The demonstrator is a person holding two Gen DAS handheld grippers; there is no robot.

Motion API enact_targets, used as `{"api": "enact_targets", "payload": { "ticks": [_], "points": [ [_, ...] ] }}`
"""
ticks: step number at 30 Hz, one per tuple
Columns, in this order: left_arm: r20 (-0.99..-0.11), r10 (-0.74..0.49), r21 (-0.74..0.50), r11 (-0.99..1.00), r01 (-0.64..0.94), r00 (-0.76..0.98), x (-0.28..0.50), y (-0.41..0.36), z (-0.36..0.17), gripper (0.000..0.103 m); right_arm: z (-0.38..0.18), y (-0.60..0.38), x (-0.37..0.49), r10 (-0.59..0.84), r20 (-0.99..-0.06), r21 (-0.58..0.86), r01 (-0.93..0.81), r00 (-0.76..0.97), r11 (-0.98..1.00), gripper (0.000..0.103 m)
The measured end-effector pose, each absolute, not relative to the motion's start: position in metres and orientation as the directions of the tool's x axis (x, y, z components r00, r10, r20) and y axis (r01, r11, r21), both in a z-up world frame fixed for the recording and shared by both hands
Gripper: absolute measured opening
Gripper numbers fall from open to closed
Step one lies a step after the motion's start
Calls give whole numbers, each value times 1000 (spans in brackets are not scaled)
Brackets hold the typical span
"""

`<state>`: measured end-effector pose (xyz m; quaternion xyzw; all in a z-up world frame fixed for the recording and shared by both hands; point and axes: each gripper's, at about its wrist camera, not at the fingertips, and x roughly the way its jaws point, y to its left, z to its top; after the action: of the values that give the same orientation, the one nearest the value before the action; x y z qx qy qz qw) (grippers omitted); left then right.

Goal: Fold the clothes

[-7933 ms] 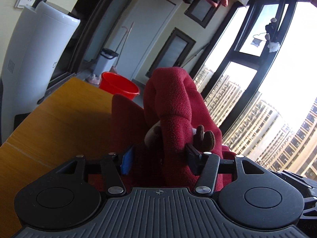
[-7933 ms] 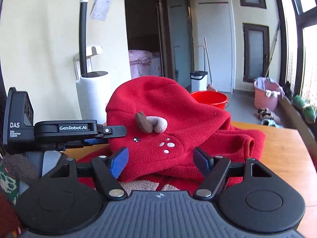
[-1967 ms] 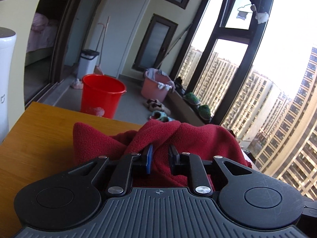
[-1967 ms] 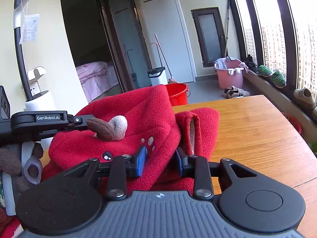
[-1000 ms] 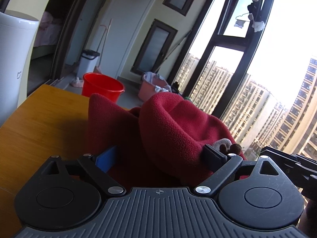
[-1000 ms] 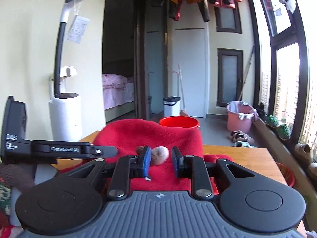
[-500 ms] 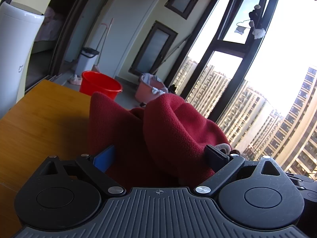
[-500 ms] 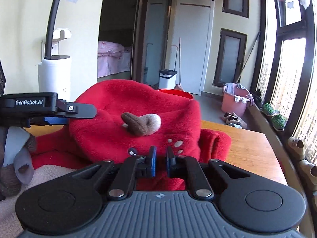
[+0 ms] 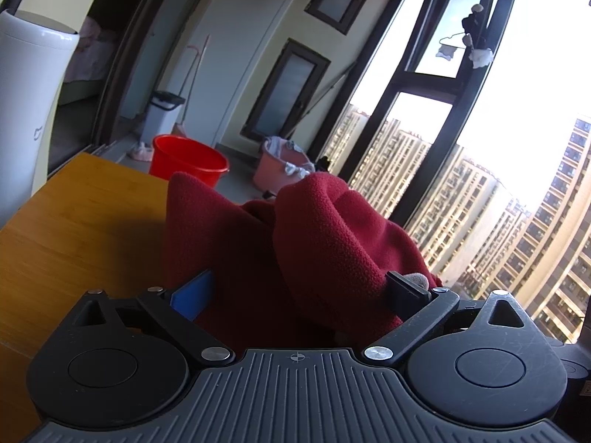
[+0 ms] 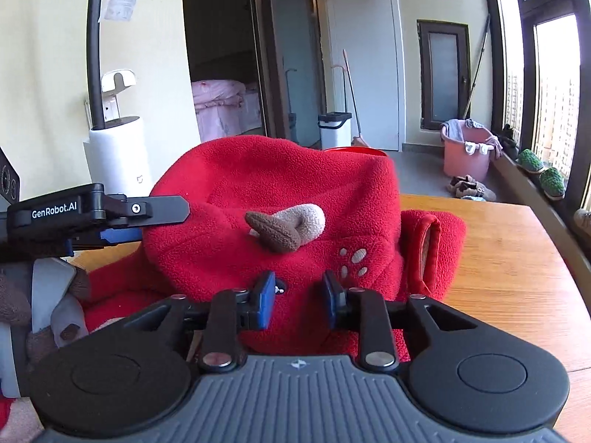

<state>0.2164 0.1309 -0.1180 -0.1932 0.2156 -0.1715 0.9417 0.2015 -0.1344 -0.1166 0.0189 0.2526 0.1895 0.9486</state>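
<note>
I have the red fleece garment (image 10: 280, 192) heaped on the wooden bench (image 10: 517, 258), its hood bulging up with a small brown and beige horn (image 10: 284, 227) on top and a few pale spots (image 10: 354, 258) stitched below it. My left gripper (image 9: 299, 291) has its fingers spread as wide as they go and opening; the fleece bulges between them, the blue pad (image 9: 194, 293) showing on one side, and I cannot tell whether either pad touches the cloth. My right gripper (image 10: 299, 299) sits low in front of the heap with its fingers a little apart and opening, red fleece lying between them but not pinched. From the right wrist view the left gripper reaches in against the hood's side. A red bucket (image 9: 188, 160) stands on the floor beyond the bench.
</note>
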Motion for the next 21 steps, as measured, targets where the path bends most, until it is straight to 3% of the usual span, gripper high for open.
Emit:
{"api": "enact_targets", "payload": {
  "ticks": [4, 8, 9, 10, 11, 17, 19, 21],
  "points": [
    [-261, -381, -392, 881, 264, 887, 201, 128, -99, 101, -120, -130, 195, 345, -449, 93, -341, 824, 935, 27],
    [-164, -470, -323, 856, 403, 867, 197, 104, -60, 100, -121, -132, 194, 347, -435, 103, -336, 831, 936, 29],
    [-177, -507, -315, 841, 440, 844, 205, 97, -54, 90, -121, -133, 194, 349, -435, 110, -336, 830, 935, 29],
    [-199, -534, -316, 829, 462, 822, 215, 90, -52, 75, -122, -134, 194, 351, -433, 114, -335, 830, 935, 29],
    [-227, -548, -323, 822, 468, 805, 228, 84, -53, 69, -122, -134, 194, 351, -432, 116, -335, 831, 935, 29],
    [-380, -459, -372, 870, 322, 803, 280, 93, -91, 60, -121, -138, 193, 340, -424, 126, -317, 839, 940, 37],
    [-415, -440, -391, 877, 280, 797, 285, 108, -108, 38, -122, -139, 194, 344, -425, 131, -319, 837, 939, 37],
    [-403, -449, -399, 870, 288, 798, 282, 119, -118, 36, -122, -139, 194, 348, -425, 130, -324, 836, 937, 38]
  ]
}}
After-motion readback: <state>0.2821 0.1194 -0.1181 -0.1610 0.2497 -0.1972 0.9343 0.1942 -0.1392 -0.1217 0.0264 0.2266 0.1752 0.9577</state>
